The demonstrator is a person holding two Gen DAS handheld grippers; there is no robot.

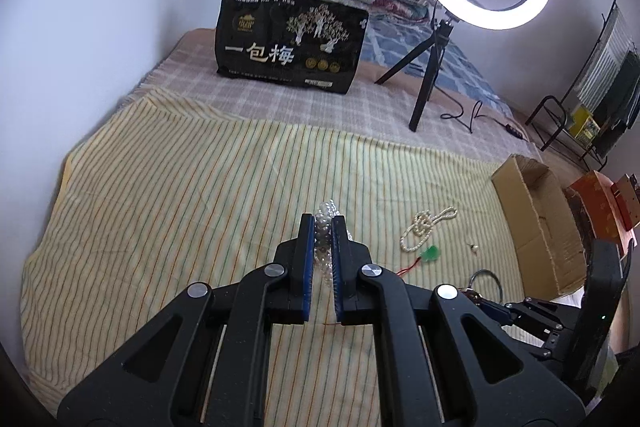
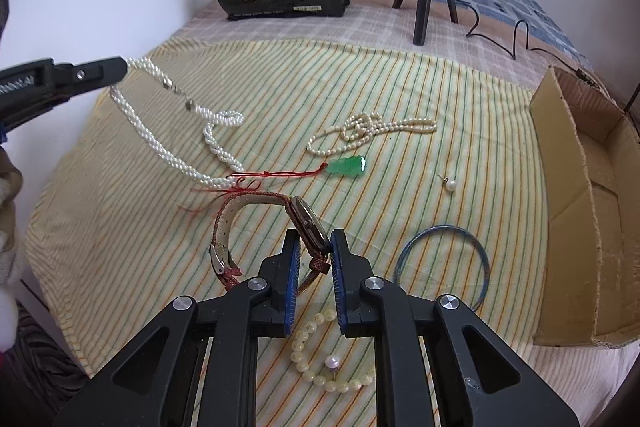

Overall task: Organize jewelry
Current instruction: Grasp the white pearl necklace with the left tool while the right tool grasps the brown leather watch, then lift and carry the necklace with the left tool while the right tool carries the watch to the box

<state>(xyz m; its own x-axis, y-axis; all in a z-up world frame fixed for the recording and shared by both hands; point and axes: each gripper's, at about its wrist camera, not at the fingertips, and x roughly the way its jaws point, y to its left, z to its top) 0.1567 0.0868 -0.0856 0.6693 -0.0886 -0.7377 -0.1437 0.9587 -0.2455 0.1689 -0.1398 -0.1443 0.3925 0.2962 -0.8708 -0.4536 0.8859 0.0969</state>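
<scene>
1. We see our left claw [image 1: 323,227] clenched on a twisted white pearl necklace [image 2: 168,147]; in the left wrist view the beads sit squeezed between its 2 blue pads.
2. From the right wrist view, that necklace hangs from the left claw's tip at the upper left, drapes down across the striped cloth [image 2: 400,87] on the bed, and its lower end lies on the cloth by a red cord.
3. Our right claw [image 2: 315,247] is clenched on a wristwatch [image 2: 308,223]: the watch case stands on edge between the pads, and its reddish strap arcs out to the left.
4. Ahead of the right claw, on the cloth, lie a green pendant [image 2: 347,166] on the red cord and a knotted cream bead strand [image 2: 368,127].
5. Just right of the right claw lies a blue bangle [image 2: 482,259]; a single pearl earring [image 2: 450,184] lies farther ahead.
6. Beneath the right claw lies a yellowish bead bracelet [image 2: 308,355].
7. An open cardboard box [image 2: 580,207] stands at the right edge of the cloth.
</scene>
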